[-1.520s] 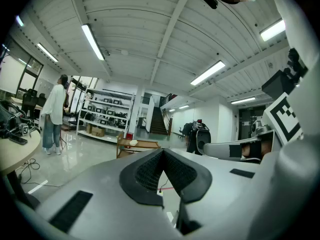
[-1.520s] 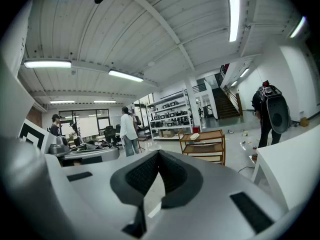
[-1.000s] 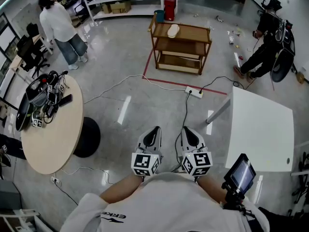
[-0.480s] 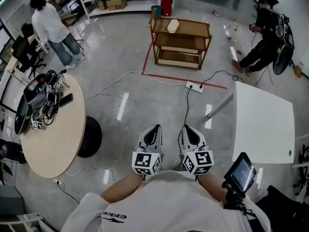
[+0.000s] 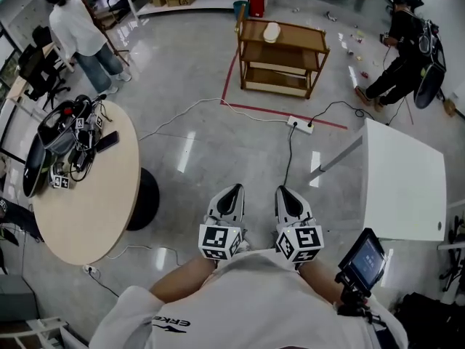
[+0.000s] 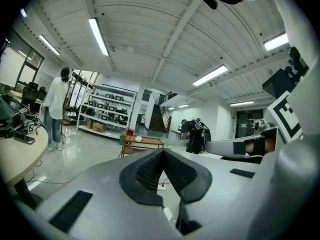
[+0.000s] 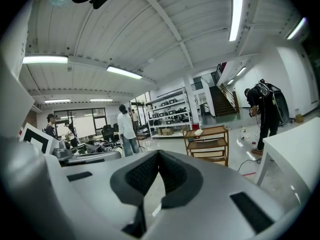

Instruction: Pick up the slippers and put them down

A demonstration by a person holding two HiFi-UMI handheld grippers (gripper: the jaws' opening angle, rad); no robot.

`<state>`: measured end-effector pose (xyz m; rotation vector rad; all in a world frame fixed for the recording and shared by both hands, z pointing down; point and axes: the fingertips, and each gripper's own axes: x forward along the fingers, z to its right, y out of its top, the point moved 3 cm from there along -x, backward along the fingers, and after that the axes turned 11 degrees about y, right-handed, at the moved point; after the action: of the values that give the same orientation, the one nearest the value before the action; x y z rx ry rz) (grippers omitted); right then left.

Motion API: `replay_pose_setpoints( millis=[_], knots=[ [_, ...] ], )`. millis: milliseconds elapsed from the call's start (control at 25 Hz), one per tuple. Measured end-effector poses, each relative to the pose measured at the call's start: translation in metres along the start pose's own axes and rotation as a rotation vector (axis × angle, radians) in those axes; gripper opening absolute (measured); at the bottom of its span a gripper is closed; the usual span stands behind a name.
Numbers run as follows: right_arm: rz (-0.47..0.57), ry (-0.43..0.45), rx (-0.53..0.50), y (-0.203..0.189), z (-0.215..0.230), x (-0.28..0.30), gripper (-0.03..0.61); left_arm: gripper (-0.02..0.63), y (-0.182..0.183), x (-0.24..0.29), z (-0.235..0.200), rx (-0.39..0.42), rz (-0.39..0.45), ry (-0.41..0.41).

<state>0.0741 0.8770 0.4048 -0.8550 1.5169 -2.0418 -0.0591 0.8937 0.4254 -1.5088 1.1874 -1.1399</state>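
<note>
You held the left gripper (image 5: 230, 193) and right gripper (image 5: 284, 193) waist-high, jaws closed and empty (nothing in reach), since the slipper (image 5: 272, 32) lay far off on the wooden rack (image 5: 280, 65).

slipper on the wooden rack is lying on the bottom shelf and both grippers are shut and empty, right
Not quite. The slipper lies on the top shelf of the wooden rack, not the bottom one; the head view shows it. The left gripper and the right gripper are indeed shut and empty.
</note>
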Motion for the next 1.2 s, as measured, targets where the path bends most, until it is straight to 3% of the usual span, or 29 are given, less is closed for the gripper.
replay_pose_setpoints(
  millis=[600, 1200],
  knots=[
    [0.003, 0.029, 0.003, 0.012, 0.036, 0.050, 0.004, 0.002, 0.006, 0.050, -0.015, 0.012, 0.002, 0.033],
    [0.041, 0.075, 0.028, 0.076, 0.174, 0.149, 0.003, 0.003, 0.045, 0.224, 0.000, 0.042, 0.014, 0.084]
  ],
)
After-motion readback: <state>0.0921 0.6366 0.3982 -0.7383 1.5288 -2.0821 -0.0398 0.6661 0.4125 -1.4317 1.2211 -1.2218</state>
